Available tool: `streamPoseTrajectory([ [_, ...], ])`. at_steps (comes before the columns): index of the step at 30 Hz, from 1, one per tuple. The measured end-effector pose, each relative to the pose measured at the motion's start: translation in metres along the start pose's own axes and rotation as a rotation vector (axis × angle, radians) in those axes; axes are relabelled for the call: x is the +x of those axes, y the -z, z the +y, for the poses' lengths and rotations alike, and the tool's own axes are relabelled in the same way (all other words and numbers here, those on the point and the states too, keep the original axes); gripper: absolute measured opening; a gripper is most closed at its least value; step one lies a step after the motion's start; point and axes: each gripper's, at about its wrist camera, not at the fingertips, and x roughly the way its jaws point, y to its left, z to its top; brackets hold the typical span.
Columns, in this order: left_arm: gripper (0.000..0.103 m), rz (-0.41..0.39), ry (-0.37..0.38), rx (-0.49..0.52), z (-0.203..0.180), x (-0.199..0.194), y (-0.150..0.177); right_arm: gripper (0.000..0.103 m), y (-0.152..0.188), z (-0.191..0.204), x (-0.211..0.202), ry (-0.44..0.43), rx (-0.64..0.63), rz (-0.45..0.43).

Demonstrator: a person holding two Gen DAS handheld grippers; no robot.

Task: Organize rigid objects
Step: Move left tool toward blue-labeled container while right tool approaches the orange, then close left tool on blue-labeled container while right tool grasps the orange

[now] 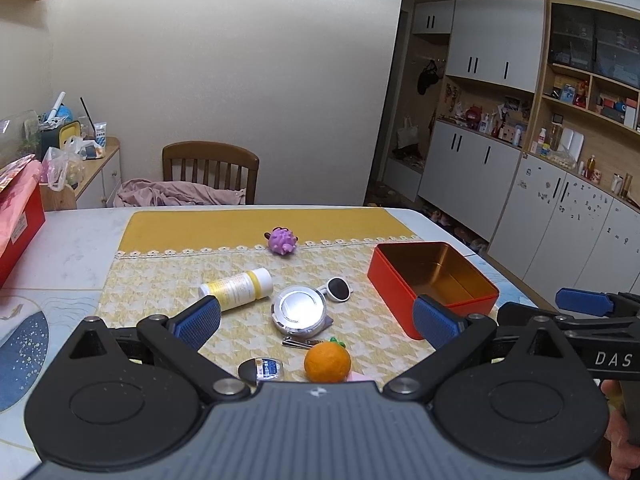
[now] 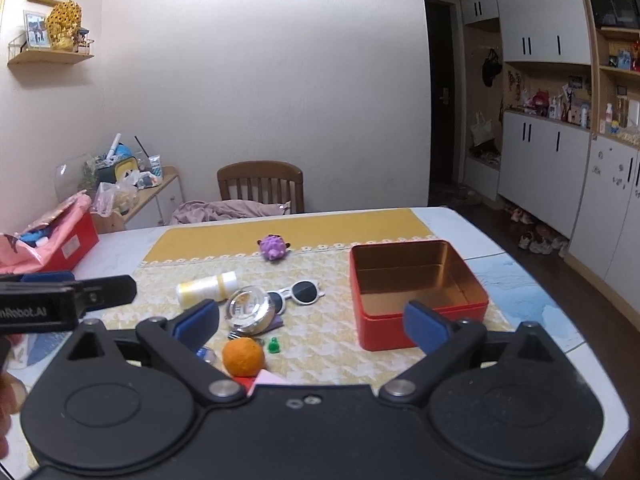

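Observation:
An empty red tin (image 1: pixel 434 280) (image 2: pixel 416 292) stands on the right of the yellow placemat (image 1: pixel 240 224). Left of it lie a white and yellow bottle (image 1: pixel 236 290) (image 2: pixel 206 286), a round silver case (image 1: pixel 299 309) (image 2: pixel 248 309), white sunglasses (image 1: pixel 337 289) (image 2: pixel 298 293), a purple toy (image 1: pixel 282 241) (image 2: pixel 273 249), an orange toy (image 1: pixel 327 362) (image 2: pixel 243 356), nail clippers (image 1: pixel 300 343) and a small blue-labelled object (image 1: pixel 262 370). My left gripper (image 1: pixel 316 322) is open above the items. My right gripper (image 2: pixel 312 322) is open and empty, near the tin's front.
A red box with pink wrapping (image 1: pixel 18 216) (image 2: pixel 48 236) sits at the table's left edge. A wooden chair (image 1: pixel 210 172) with pink cloth stands behind the table. White cabinets (image 1: pixel 540 200) line the right wall. The right gripper's fingertip (image 1: pixel 586 302) shows in the left wrist view.

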Motion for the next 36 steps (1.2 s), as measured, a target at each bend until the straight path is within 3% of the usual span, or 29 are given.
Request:
streamPoseTrajectory([
  [3,0.103,0.006,-0.01,-0.009,0.002,0.002,0.0,0.095,-0.001,0.002,0.001,-0.034,0.0,0.012],
  [20,0.103,0.018,-0.038,0.001,0.01,0.015,0.007,0.081,0.011,-0.01,0.032,-0.025,0.015,0.126],
  [24,0.103,0.038,-0.07,0.003,0.022,0.024,0.013,0.081,0.015,-0.007,0.046,-0.008,-0.037,0.168],
  [27,0.102,0.068,-0.092,-0.008,0.034,0.033,0.02,0.081,0.021,-0.01,0.059,-0.042,-0.048,0.205],
  [30,0.102,0.101,-0.11,-0.02,0.045,0.043,0.028,0.086,0.028,-0.008,0.068,-0.054,-0.109,0.2],
  [32,0.101,0.119,-0.121,-0.023,0.05,0.05,0.033,0.093,0.033,-0.006,0.074,-0.095,-0.155,0.19],
  [36,0.098,0.166,-0.149,-0.036,0.057,0.07,0.039,0.091,0.034,0.001,0.093,-0.156,-0.227,0.235],
])
